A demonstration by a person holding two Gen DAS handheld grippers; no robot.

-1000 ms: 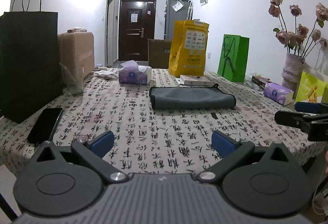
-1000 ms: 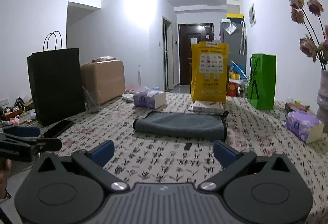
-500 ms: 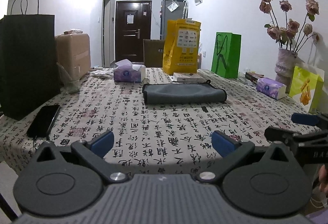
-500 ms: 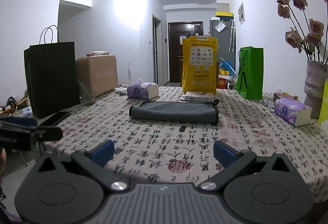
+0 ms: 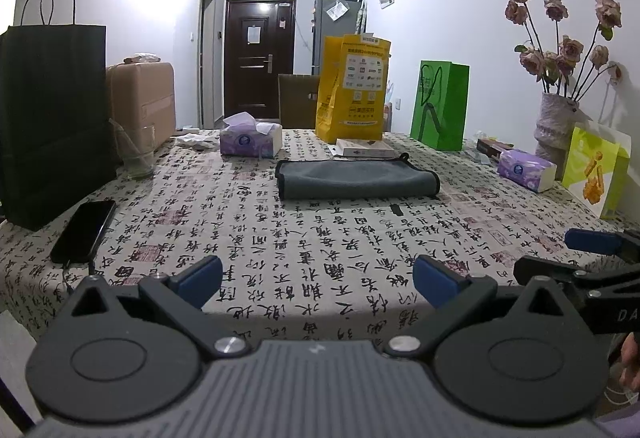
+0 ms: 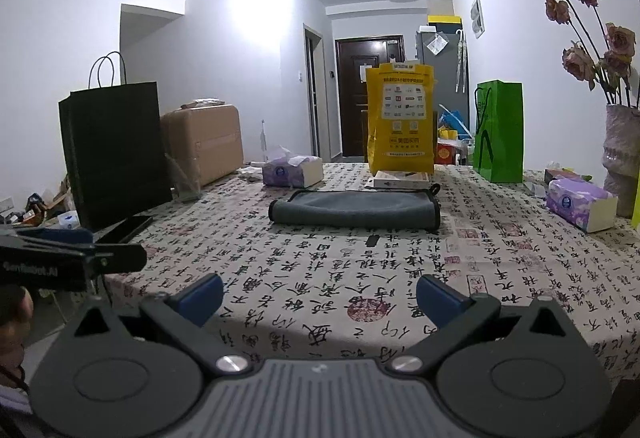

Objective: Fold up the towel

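Observation:
A grey towel (image 5: 356, 179) lies folded into a long flat strip on the calligraphy-print tablecloth (image 5: 320, 242), near the middle of the table; it also shows in the right wrist view (image 6: 354, 207). My left gripper (image 5: 318, 278) is open and empty, held off the table's near edge, well short of the towel. My right gripper (image 6: 320, 296) is open and empty too, also at the near edge. The right gripper shows at the right side of the left wrist view (image 5: 576, 258), and the left gripper at the left side of the right wrist view (image 6: 76, 258).
A black phone (image 5: 84, 226) and black paper bag (image 5: 52, 117) stand at the left. Tissue boxes (image 5: 250, 139) (image 5: 526, 169), a yellow bag (image 5: 352, 89), a green bag (image 5: 440, 105), a flat box (image 5: 362, 147), a glass (image 5: 138, 151) and a flower vase (image 5: 556, 125) ring the towel.
Both grippers have pulled back toward the table's near edge and away from the towel. The towel has not moved. Both stay open.

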